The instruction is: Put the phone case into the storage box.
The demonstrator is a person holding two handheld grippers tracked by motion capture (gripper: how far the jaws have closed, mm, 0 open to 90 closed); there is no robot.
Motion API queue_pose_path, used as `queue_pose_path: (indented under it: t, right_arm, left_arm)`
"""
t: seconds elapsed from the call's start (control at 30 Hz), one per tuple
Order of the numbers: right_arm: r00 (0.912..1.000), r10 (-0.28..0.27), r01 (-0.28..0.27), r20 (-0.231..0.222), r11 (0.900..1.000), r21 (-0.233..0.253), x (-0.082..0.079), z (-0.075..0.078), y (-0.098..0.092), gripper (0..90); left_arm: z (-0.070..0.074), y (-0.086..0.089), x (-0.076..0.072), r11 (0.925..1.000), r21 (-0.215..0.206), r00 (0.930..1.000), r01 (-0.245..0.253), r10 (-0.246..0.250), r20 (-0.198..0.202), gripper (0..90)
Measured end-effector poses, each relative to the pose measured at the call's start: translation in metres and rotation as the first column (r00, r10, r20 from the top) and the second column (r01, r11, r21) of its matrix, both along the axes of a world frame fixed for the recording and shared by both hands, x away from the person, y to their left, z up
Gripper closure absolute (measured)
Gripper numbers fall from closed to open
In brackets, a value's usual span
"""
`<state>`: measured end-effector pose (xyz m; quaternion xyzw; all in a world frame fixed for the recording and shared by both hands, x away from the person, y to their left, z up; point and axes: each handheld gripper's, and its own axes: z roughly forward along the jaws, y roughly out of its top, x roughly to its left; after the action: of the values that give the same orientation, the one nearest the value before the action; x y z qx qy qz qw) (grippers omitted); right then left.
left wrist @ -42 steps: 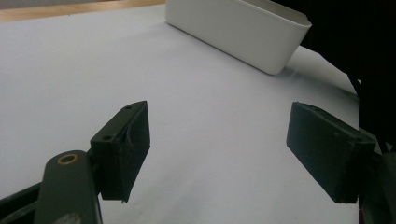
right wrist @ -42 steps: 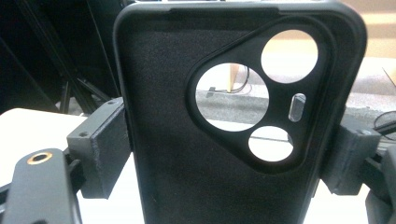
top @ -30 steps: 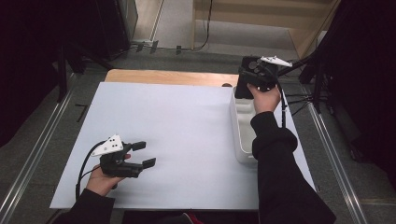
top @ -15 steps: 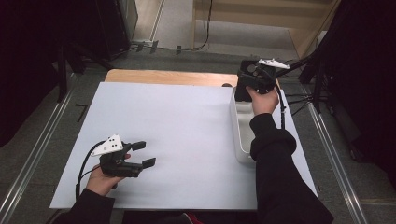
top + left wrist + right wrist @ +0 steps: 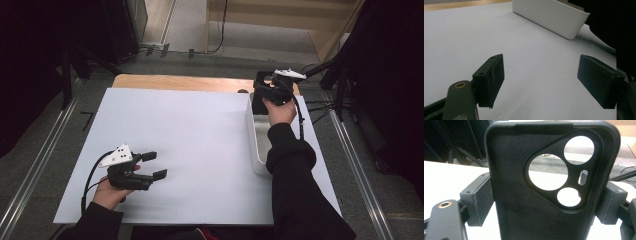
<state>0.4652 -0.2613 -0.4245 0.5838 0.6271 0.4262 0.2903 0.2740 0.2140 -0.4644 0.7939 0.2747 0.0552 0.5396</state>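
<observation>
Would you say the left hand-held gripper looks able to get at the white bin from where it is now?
Probably yes. The left hand-held gripper is open and holds nothing, and bare white tabletop lies between it and the white bin. The sleeve over the bin's near end might crowd it.

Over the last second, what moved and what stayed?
The right gripper, shut on the black phone case, has drifted slightly farther up the table, away from the person, above the far end of the white bin. Nothing was taken hold of or let go. The left gripper stayed put, open, low over the white table sheet at the near left.
</observation>
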Motion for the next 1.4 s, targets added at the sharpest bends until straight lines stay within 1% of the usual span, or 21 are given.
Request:
queue_pose_path:
  t: [0.13,0.33,0.37,0.47,0.53,0.6,0.63,0.67,0.7,0.73,0.83,0.93,0.97,1.0,1.07,1.13,1.4]
  right_arm:
    - [1.0000,-0.004,0.004,-0.004,1.000,0.002,0.000,-0.003,-0.001,14.4]
    - [0.9996,-0.004,0.004,-0.027,1.000,0.002,0.000,-0.007,-0.001,14.3]
    - [0.9996,-0.002,0.002,-0.027,1.000,0.001,0.000,-0.007,-0.001,14.2]
    - [0.9987,0.004,-0.004,-0.051,1.000,0.008,0.001,-0.008,0.001,13.9]
    - [0.9984,0.010,-0.010,-0.055,1.000,0.004,0.001,-0.009,0.002,13.6]
    - [0.9980,0.020,-0.020,-0.060,1.000,0.012,0.001,-0.009,0.002,13.3]
    - [0.9973,0.022,-0.022,-0.070,1.000,0.001,0.002,-0.010,0.002,13.2]
    - [0.9970,0.012,-0.013,-0.076,1.000,-0.017,0.003,-0.011,0.003,12.7]
    - [0.9971,0.005,-0.007,-0.076,0.999,-0.031,0.003,-0.011,0.005,9.8]
    - [0.9978,0.008,-0.010,-0.066,0.999,-0.039,0.003,-0.011,0.005,9.0]
    - [0.9981,0.003,-0.005,-0.062,1.000,-0.024,0.003,-0.009,0.005,6.8]
    - [0.9979,0.011,-0.013,-0.064,1.000,-0.019,0.004,-0.009,0.004,6.0]
    - [0.9982,0.013,-0.014,-0.059,1.000,-0.020,0.004,-0.009,0.003,0.8]
    - [0.9981,0.009,-0.011,-0.061,1.000,-0.025,0.004,-0.008,0.003,0.0]
    - [0.9985,0.015,-0.017,-0.052,0.999,-0.030,0.004,-0.006,0.003,0.0]
    - [0.9982,0.020,-0.022,-0.056,0.999,-0.035,0.004,-0.004,0.003,0.0]
    - [0.9988,0.028,-0.029,-0.041,0.999,-0.024,0.001,0.009,-0.001,0.0]
  left_arm:
    - [0.000,0.000,0.000,1.0000,0.003,1.0000,0.000,0.000,-0.002,21.4]
    - [0.000,0.000,0.000,1.0000,0.001,1.0000,0.000,0.000,0.001,21.4]
    - [0.000,0.000,0.000,1.0000,0.004,1.0000,-0.001,0.001,0.003,21.4]
    - [0.000,0.000,0.000,1.0000,0.002,1.0000,-0.002,0.002,0.003,21.4]
    - [0.000,0.000,0.000,1.0000,0.000,1.0000,-0.001,0.001,0.002,21.4]
    - [0.000,0.000,0.000,1.0000,0.000,1.0000,-0.001,0.001,0.002,21.4]
    - [0.000,0.000,0.000,1.0000,0.001,1.0000,-0.001,0.001,0.003,21.4]
    - [0.000,0.000,0.000,1.0000,0.001,1.0000,-0.002,0.002,0.003,21.4]
    - [0.000,0.000,0.000,1.0000,0.001,1.0000,-0.001,0.001,0.003,21.4]
    - [0.000,0.000,0.000,1.0000,0.000,1.0000,-0.001,0.001,0.003,21.4]
    - [0.000,0.000,0.000,1.0000,-0.001,1.0000,0.000,0.000,0.002,21.4]
    - [0.000,0.000,0.000,1.0000,0.000,1.0000,-0.001,0.001,0.003,21.4]
    - [0.000,0.000,0.000,1.0000,0.003,1.0000,-0.002,0.002,0.002,21.4]
    - [0.000,0.000,0.000,1.0000,0.001,1.0000,-0.002,0.002,0.002,21.4]
    - [0.000,-0.001,0.000,1.0000,-0.003,1.0000,-0.001,0.001,-0.003,21.4]
    - [0.000,-0.001,0.000,1.0000,0.005,1.0000,0.002,-0.002,-0.001,21.4]
    - [0.000,-0.001,0.000,1.0000,0.002,1.0000,0.004,-0.004,-0.003,21.4]
